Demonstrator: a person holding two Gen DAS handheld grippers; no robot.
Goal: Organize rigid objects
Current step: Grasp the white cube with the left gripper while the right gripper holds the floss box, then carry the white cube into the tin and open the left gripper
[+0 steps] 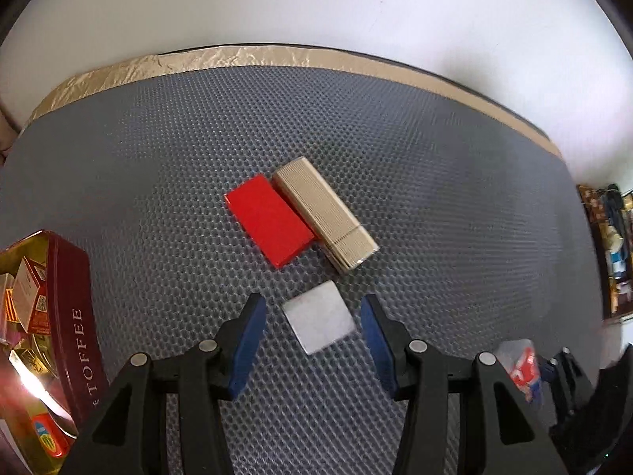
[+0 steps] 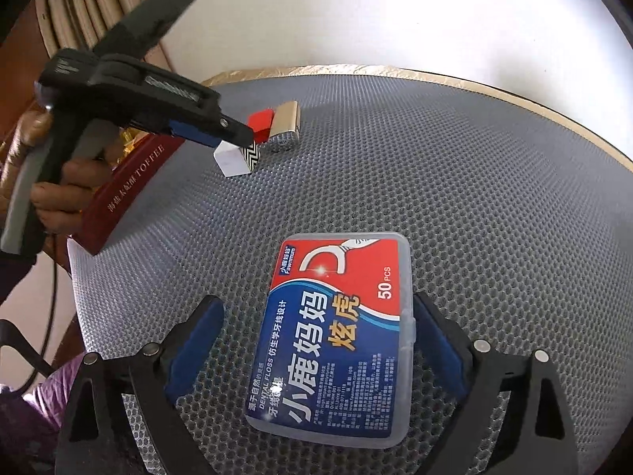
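From my left tongs [image 1: 314, 350] I look down on the grey bumpy mat on the surface [image 1: 455, 206]. These tongs are about half open and hold nothing. A small flat white square block [image 1: 319, 321] lies on the mat right between the blue pads, which don't touch it. Just past it, a flat red block [image 1: 269, 225] and a ribbed gold box [image 1: 324, 215] lie side by side, touching. At the near left is a dark red toffee tin [image 1: 77, 320] with small packs inside.

From my right tongs [image 2: 316, 356] I see a clear plastic dental floss box with a blue and red label [image 2: 336, 336]. It lies flat on the mat between wide-open pads, which stand clear of it on the left; on the right I can't tell.

I think I'm picking things up to sort them. Next, my left tongs should go lower and squeeze the white block gently.
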